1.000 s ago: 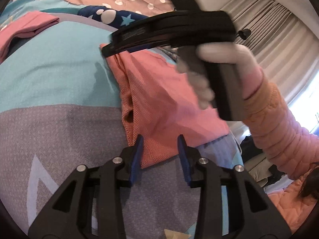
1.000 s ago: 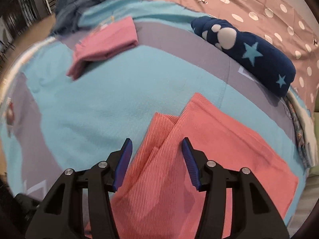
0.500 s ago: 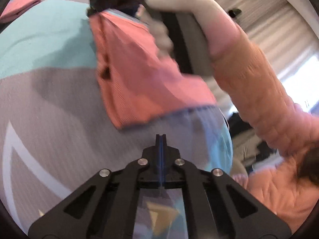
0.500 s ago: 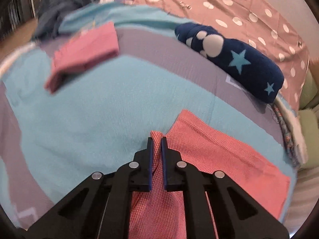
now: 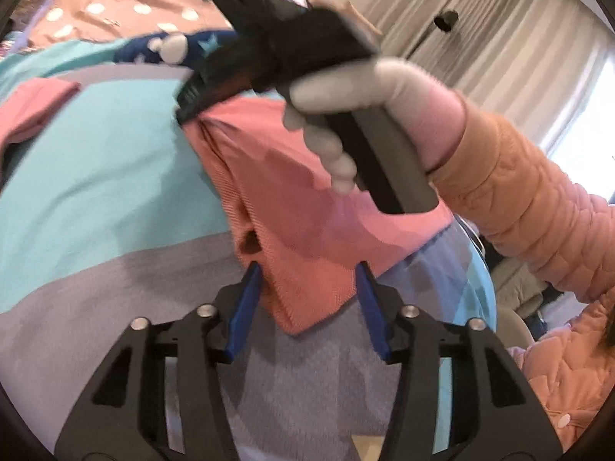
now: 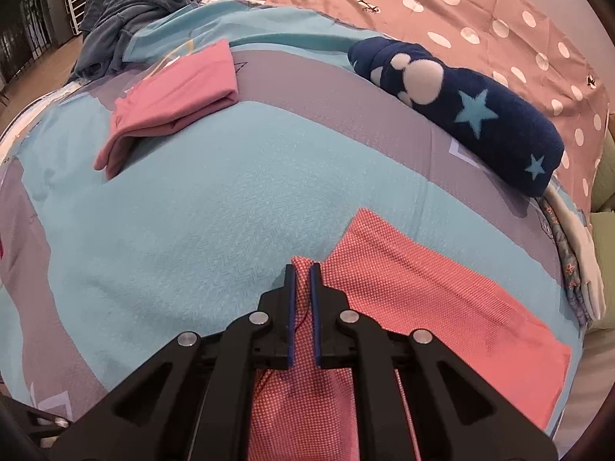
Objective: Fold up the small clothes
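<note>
The coral garment (image 6: 423, 299) lies on the bed (image 6: 215, 207) – the right gripper (image 6: 301, 269) pinches its far corner, while the left gripper (image 5: 307, 272) (jaws just reopened, apart) straddles the near corner without pressing it.

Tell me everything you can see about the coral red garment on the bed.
The coral red garment is a finely textured knit, partly folded, lying on the teal and grey bedspread. The right tongs are shut on its far corner. The left tongs have just been opening, and its near corner lies between their blue pads, not pressed.
</note>
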Available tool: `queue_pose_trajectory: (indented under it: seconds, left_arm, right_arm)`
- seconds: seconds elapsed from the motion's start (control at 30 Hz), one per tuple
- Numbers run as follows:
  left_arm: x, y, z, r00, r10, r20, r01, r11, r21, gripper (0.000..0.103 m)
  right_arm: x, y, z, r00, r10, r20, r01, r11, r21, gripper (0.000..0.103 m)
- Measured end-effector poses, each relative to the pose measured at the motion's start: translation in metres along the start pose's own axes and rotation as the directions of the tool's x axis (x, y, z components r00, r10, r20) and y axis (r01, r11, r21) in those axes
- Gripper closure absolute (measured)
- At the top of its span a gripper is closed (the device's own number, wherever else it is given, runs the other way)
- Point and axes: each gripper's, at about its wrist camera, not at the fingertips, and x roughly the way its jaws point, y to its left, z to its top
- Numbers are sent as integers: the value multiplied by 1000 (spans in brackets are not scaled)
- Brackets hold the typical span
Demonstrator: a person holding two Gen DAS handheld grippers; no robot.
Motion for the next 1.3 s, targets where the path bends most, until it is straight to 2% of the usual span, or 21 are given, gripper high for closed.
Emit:
queue_pose_trajectory:
  seconds: [0.07, 0.13, 0.17, 0.33, 0.4, 0.47, 0.53, 0.57, 0.67, 0.73, 0.8, 0.93, 1.03, 1.13, 1.17, 1.23, 1.3]
  left_arm:
    - [7, 2, -1, 999, -26, -33, 25, 999, -20, 69]
    - [15, 5, -4, 996, -64, -58, 61, 997, -46, 84]
    - [18, 6, -5, 992, -94, -80, 90, 994, -57, 99]
    - [16, 3, -23, 980, -126, -154, 121, 992, -40, 101]
    - [21, 14, -21, 976, -155, -150, 142, 985, -99, 101]
    - [21, 17, -19, 978, -155, -141, 140, 984, -111, 100]
    - [20, 13, -18, 984, -129, -126, 118, 989, -87, 100]
    - [17, 14, -18, 985, -123, -118, 113, 990, -83, 99]
    - [9, 12, -18, 991, -102, -84, 93, 990, -102, 99]
    - [3, 14, -19, 993, -105, -60, 97, 988, -120, 94]
    - [-2, 17, -20, 993, -111, -35, 105, 985, -139, 88]
    - [-6, 27, -19, 995, -103, 0, 101, 977, -188, 84]
    - [-1, 32, -17, 996, -91, -7, 88, 975, -203, 81]
    - [4, 32, -15, 999, -44, -21, 39, 981, -192, 81]
    - [4, 32, -13, 999, -27, -25, 22, 980, -198, 81]
    - [5, 32, -14, 1000, 3, -24, -8, 978, -206, 81]
    - [2, 30, -14, 1000, 22, -15, -25, 977, -213, 80]
  right_arm:
    - [1, 0, 0, 1000, 2, -3, -2, 1000, -3, 96]
    - [3, 2, 0, 1000, 0, -6, 0, 1000, -5, 96]
    - [2, 2, 0, 1000, 0, -4, 0, 1000, -3, 96]
    - [0, -1, 6, 999, 14, 52, -14, 1000, 6, 101]
    - [14, -7, 8, 998, 61, 10, -62, 997, 49, 101]
    - [10, -7, 9, 996, 86, 37, -88, 995, 46, 100]
    - [1, -11, 7, 987, 144, 68, -148, 987, 58, 99]
    - [-9, -16, 6, 982, 166, 94, -173, 983, 69, 94]
    - [-40, -28, -2, 972, 159, 174, -173, 982, 69, 75]
    - [-65, -33, -16, 968, 142, 205, -150, 988, 26, 75]
    - [-86, -34, -40, 964, 169, 207, -163, 986, -42, 75]
    - [-109, -30, -114, 960, 244, 140, -220, 961, -168, 74]
    - [-111, -22, -165, 959, 266, 95, -243, 949, -203, 73]
    - [-91, -16, -202, 975, 223, 21, -215, 960, -180, 73]
    - [-87, -20, -211, 972, 232, 28, -226, 962, -153, 73]
    - [-90, -36, -225, 952, 299, 62, -297, 954, -34, 72]
    - [-100, -42, -230, 944, 321, 75, -321, 947, -7, 72]
